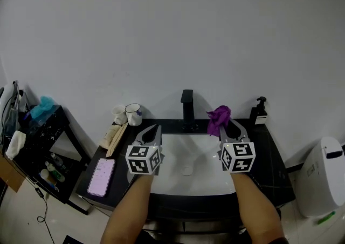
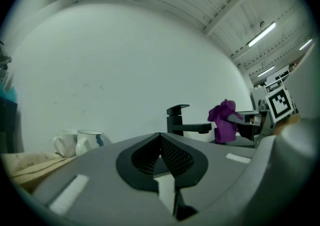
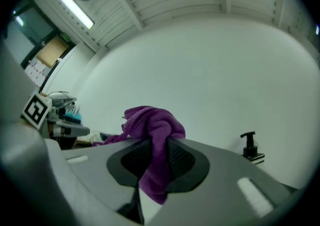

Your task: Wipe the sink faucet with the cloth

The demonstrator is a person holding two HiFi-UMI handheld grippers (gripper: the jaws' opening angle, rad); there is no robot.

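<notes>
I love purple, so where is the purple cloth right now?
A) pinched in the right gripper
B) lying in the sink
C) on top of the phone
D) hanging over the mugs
A: the purple cloth is pinched between the jaws of the right gripper, held up near the black faucet.

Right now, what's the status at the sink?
Right gripper shut on cloth. Left gripper shut, empty. Faucet not yet touched; nothing blocking it.

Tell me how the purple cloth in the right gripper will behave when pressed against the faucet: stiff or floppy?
Probably floppy: the purple cloth bunches above the right gripper and droops below its shut jaws. Likely light and grippy, given its looped towel texture, so it should mould around the faucet rather than slide.
</notes>
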